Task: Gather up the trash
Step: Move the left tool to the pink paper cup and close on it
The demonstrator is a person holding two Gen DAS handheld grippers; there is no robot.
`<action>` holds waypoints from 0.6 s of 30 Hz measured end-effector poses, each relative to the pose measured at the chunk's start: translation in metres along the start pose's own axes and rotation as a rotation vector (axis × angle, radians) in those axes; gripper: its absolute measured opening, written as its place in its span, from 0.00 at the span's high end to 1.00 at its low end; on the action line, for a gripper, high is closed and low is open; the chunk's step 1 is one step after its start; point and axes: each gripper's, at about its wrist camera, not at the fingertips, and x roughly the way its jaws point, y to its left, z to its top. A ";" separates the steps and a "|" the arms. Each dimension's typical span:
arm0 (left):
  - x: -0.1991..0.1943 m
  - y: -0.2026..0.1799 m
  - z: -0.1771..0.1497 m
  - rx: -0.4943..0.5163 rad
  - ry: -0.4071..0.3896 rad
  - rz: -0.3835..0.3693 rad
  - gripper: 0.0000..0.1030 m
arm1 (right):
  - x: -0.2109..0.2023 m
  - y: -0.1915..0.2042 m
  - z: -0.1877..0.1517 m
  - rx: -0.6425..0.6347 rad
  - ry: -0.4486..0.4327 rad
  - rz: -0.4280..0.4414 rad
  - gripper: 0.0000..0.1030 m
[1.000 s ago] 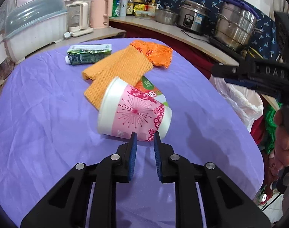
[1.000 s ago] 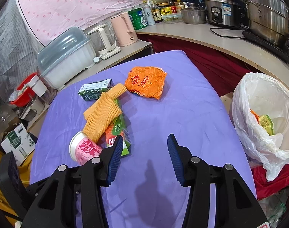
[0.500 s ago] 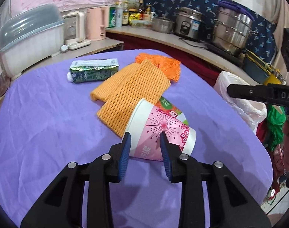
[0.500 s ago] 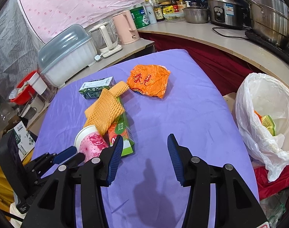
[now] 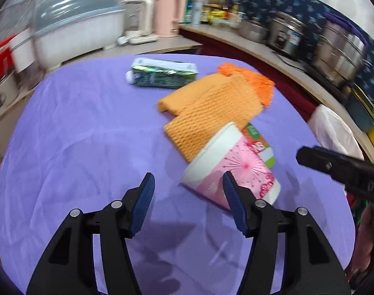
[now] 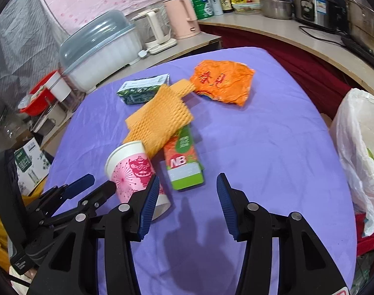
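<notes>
A pink and white paper cup [image 5: 226,167] lies on its side on the purple table; it also shows in the right wrist view [image 6: 132,169]. My left gripper [image 5: 188,199] is open and empty, its right finger just in front of the cup. An orange foam net [image 5: 209,113] overlaps a green and orange carton [image 6: 184,159]. A dark green carton [image 5: 162,76] and an orange wrapper [image 6: 221,83] lie farther back. My right gripper [image 6: 188,204] is open and empty over bare cloth. A white trash bag [image 6: 359,147] hangs off the table's right edge.
A counter behind holds a covered dish rack [image 6: 98,51], a pink kettle [image 6: 182,17], bottles and steel pots [image 5: 339,49]. The purple table [image 6: 260,147] drops off at right toward the bag. A red tub [image 6: 39,98] and boxes stand at left.
My left gripper has opened from nearly shut to wide and swung left, so the cup now sits by its right finger. The right gripper has moved a little closer to the trash.
</notes>
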 end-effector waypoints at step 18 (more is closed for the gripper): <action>-0.032 0.003 -0.025 -0.242 0.042 -0.038 0.24 | 0.022 0.019 -0.031 -0.074 0.106 0.128 0.81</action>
